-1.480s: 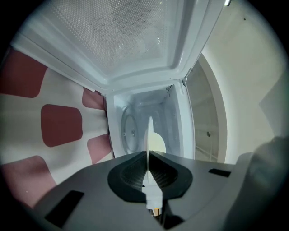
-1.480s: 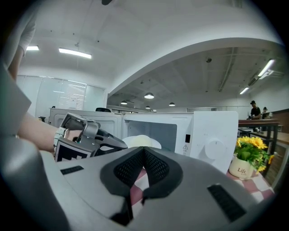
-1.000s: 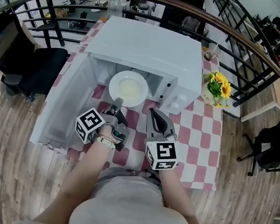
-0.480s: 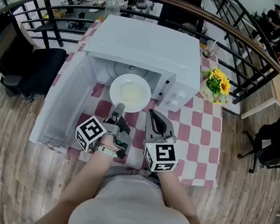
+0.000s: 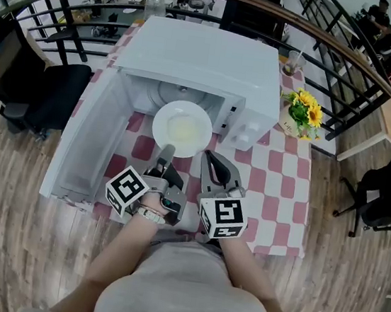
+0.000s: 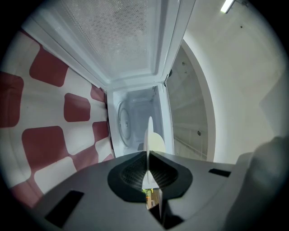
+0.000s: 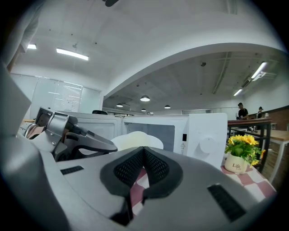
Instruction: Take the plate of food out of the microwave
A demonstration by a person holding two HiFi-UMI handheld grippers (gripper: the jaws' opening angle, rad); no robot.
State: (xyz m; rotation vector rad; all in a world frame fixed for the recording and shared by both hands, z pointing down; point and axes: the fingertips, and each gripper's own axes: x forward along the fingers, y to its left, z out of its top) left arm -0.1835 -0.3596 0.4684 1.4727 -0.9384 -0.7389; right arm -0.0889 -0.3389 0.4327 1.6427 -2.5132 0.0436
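Observation:
A white plate with pale food hangs level in front of the white microwave's open cavity, over the red-and-white chequered table. My left gripper is shut on the plate's near rim. In the left gripper view the plate shows edge-on, pinched between the jaws of the left gripper, with the glass turntable behind it. My right gripper sits beside it to the right, shut and empty. In the right gripper view the right gripper points at the plate.
The microwave door stands swung open to the left. A small pot of yellow flowers stands right of the microwave, with a cup behind it. A black chair and a railing border the table.
The left gripper has drawn the plate a little way out of the cavity, toward the person. The right gripper has stayed where it was.

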